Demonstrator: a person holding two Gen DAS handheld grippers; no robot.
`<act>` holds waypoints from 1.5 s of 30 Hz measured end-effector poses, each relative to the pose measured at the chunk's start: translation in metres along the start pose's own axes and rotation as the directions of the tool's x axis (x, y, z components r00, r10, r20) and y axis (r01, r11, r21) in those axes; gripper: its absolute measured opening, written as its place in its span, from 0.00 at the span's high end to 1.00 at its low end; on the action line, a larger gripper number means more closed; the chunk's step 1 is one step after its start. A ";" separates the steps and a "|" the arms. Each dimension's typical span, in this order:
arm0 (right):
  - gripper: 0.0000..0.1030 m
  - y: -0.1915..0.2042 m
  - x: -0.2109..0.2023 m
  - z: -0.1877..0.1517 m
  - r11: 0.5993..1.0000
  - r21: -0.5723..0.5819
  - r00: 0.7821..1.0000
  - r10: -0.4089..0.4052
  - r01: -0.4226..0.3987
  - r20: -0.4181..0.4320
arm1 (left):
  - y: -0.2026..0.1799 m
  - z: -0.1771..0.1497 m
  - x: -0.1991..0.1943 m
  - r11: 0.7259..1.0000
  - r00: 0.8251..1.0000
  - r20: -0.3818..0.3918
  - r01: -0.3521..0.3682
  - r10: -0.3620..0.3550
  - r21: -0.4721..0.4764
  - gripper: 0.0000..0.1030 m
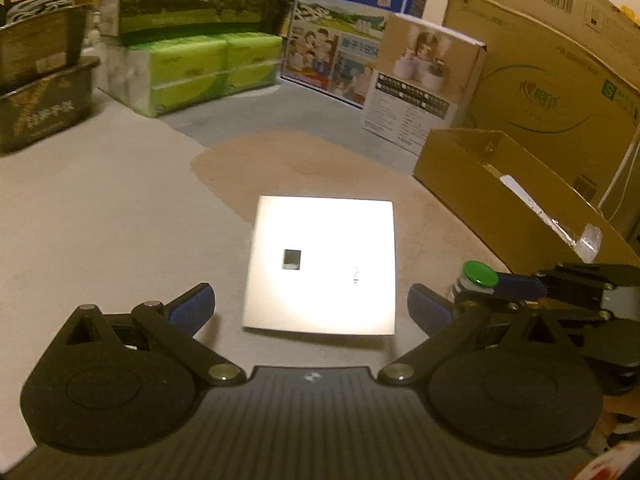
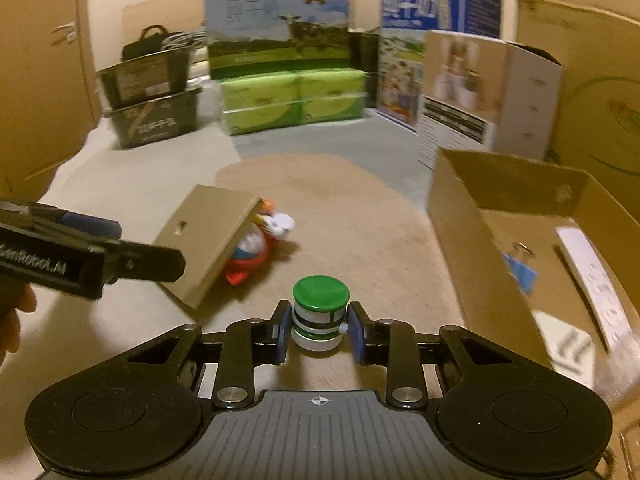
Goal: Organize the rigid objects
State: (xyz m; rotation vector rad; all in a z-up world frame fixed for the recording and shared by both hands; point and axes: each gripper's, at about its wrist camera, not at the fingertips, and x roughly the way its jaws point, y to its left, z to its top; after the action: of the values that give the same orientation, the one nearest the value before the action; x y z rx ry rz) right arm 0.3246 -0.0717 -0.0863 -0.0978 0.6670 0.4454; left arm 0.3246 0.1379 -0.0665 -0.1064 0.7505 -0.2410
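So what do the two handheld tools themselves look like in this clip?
Both match: the left tool and right tool have matte black linkage arms with silver pivot pins, round black hubs, a ribbed dark grey body bearing a small white crosshair mark, and blue ribbed fingertips. White lettering runs along the left tool's side in the right wrist view.

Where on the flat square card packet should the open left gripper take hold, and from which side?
Grip the flat packet by its near edge, coming low from the left gripper side. It rests tilted on the toy, so that edge is liftable.
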 end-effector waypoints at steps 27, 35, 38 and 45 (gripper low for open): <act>0.71 -0.001 -0.020 -0.007 1.000 0.030 1.000 -0.011 0.011 0.000 | -0.018 -0.013 -0.025 0.997 0.997 -0.010 -0.077 0.077 0.018 0.16; 0.71 0.010 -0.056 -0.018 0.998 0.065 1.000 0.004 -0.003 -0.017 | -0.044 -0.047 -0.069 0.992 0.992 -0.030 -0.120 0.119 -0.025 0.16; 0.71 0.012 -0.075 -0.025 0.997 0.078 1.000 0.005 -0.003 -0.023 | -0.053 -0.060 -0.085 0.989 0.990 -0.036 -0.141 0.140 -0.047 0.16; 0.71 0.009 -0.123 -0.043 0.993 0.115 1.000 -0.010 0.013 -0.026 | -0.068 -0.089 -0.122 0.978 0.984 -0.056 -0.175 0.170 -0.116 0.16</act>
State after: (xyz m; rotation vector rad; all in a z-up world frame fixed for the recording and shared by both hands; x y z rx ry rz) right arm 0.2101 -0.1187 -0.0435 0.0022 0.7159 0.3944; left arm 0.1656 0.1024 -0.0387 -0.1494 0.8150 -0.0324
